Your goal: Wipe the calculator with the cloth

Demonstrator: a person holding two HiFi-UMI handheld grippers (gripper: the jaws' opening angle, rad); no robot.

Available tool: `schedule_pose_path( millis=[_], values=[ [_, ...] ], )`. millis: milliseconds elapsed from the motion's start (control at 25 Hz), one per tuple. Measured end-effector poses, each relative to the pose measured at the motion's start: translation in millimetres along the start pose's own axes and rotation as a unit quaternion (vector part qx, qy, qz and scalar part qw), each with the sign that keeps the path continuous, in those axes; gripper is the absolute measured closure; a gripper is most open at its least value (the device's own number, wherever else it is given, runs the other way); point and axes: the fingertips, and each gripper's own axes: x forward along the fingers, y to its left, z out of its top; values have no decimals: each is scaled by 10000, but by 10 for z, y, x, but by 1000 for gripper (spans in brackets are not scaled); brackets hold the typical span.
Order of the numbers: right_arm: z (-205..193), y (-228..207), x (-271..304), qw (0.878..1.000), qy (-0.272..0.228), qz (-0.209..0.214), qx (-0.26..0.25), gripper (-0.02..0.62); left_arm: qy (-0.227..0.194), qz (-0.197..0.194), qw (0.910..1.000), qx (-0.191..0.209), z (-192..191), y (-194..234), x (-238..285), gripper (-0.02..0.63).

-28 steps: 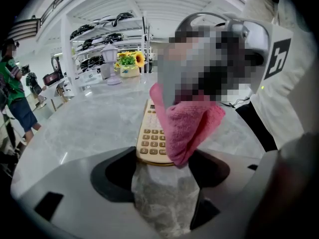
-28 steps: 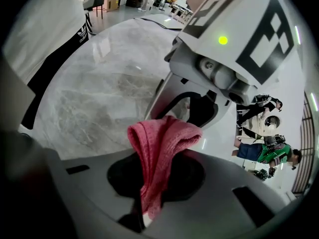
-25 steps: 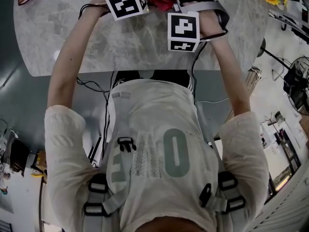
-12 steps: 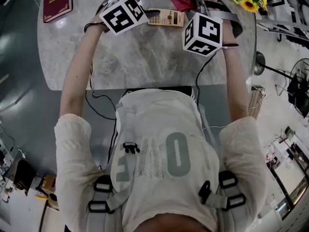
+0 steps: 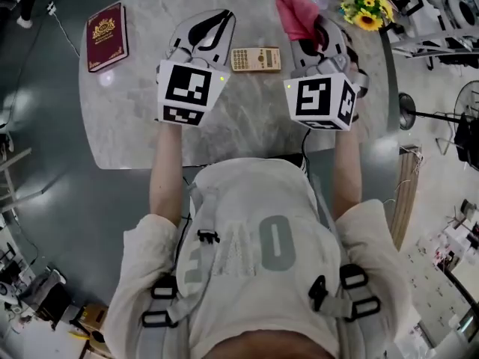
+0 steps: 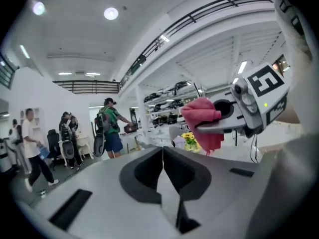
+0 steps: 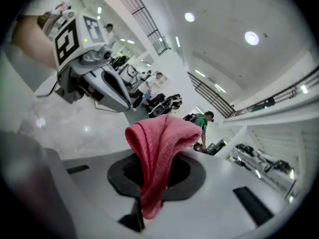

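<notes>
The small beige calculator lies flat on the grey marble table, between my two raised grippers and touched by neither. My left gripper hangs over the table left of it, jaws closing to a shut line with nothing between them. To the calculator's right, my right gripper is shut on the pink-red cloth, which drapes over its tips and hides them. Each gripper view looks out level across the room and shows the other gripper.
A dark red booklet lies at the table's far left. Yellow flowers stand at the far right corner. Several people stand in the hall beyond the table. A floor fan stands right of the table.
Both grippers have risen off the table and swung from pointing down to nearly level. The calculator, partly covered before, now lies in plain sight between them. The cloth stays in the right gripper.
</notes>
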Motion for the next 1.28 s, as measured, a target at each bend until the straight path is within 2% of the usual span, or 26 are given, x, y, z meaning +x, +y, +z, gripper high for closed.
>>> schedule_pose_path(
  millis=[120, 280, 360, 440, 680, 1280],
  values=[
    [-42, 79, -167, 9953, -174, -261, 915, 540, -309, 575, 9969, -431, 70, -21, -229, 584],
    [-172, 220, -296, 9834, -269, -490, 1728, 540, -537, 1240, 9842, -1142, -9, -38, -499, 584],
    [-274, 299, -354, 9781, -219, -556, 1993, 540, -501, 1389, 9779, -1477, -153, -67, -548, 584],
    [-367, 409, -403, 9741, -139, -511, 2197, 540, -413, 1480, 9746, -1628, -286, -94, -564, 586],
    [-521, 606, -475, 9658, 2, -232, 2584, 540, -450, 1582, 9740, -1557, -291, -84, -562, 586],
    [-531, 517, -499, 9645, -101, -390, 2610, 540, -423, 1562, 9779, -1328, -201, -82, -576, 586]
  ],
)
